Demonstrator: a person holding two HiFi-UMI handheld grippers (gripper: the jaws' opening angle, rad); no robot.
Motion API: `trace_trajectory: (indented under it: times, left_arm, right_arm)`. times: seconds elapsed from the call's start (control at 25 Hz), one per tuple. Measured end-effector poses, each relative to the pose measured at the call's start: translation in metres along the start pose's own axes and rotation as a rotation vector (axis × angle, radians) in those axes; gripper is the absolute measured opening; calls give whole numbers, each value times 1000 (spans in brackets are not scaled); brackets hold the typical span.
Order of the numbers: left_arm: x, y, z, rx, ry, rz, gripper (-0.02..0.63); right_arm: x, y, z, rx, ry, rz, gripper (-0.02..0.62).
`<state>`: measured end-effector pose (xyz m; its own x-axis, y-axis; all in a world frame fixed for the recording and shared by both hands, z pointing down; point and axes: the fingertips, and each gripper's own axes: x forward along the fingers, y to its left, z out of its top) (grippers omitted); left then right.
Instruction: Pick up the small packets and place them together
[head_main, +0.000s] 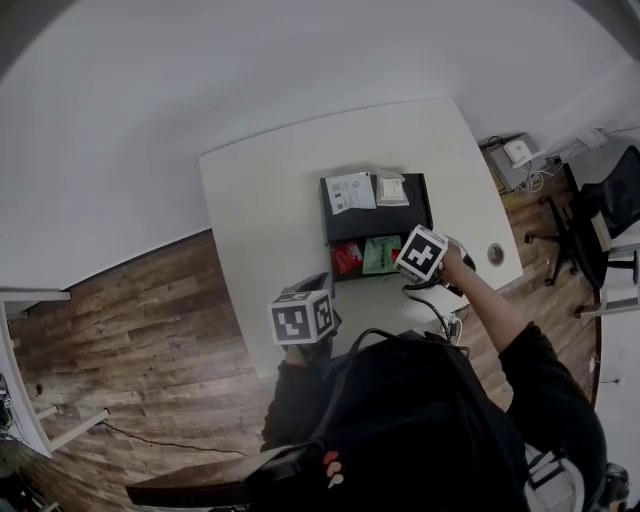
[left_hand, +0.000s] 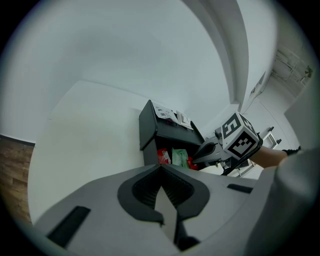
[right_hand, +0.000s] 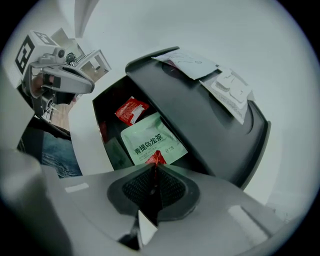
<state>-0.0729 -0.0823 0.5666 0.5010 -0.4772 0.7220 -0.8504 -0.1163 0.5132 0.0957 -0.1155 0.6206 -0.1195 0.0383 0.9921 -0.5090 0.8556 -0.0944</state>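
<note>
Red packet (right_hand: 156, 159): pinched by one corner in the right gripper (right_hand: 153, 168), just over the green packet's near edge, in the tray's lower bay.
Its lie: edge-on, the sheet upright and in line with the jaws. Only the corner shows, so its long axis cannot be told.
Right gripper: jaws closed on the red packet, pointing down into the bay.
Green packet (right_hand: 152, 142): flat in the bay just ahead of the jaws, print up, roughly square.
Second red packet (right_hand: 131, 110): flat, farther in, beyond the green packet.
White packets (right_hand: 192, 62): on the top shelf of the tray (right_hand: 220, 130).
Left gripper (left_hand: 161, 170): jaws together, empty, back over the near edge of the worktop (head_main: 270, 200).
Nearer arm: the right.
Next move, judged: lift straight up and clear the shelf edge.
</note>
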Motion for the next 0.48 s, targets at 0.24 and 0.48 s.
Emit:
trace_trajectory:
  times: [0.24, 0.48]
  left_arm:
    - [0, -1, 0, 1, -4, 3, -2]
    - [1, -5, 0, 8, -3, 2, -2]
  right_arm:
    - [-28, 3, 8, -2, -87, 17, 12]
    - [-69, -3, 18, 3, -195, -15, 14]
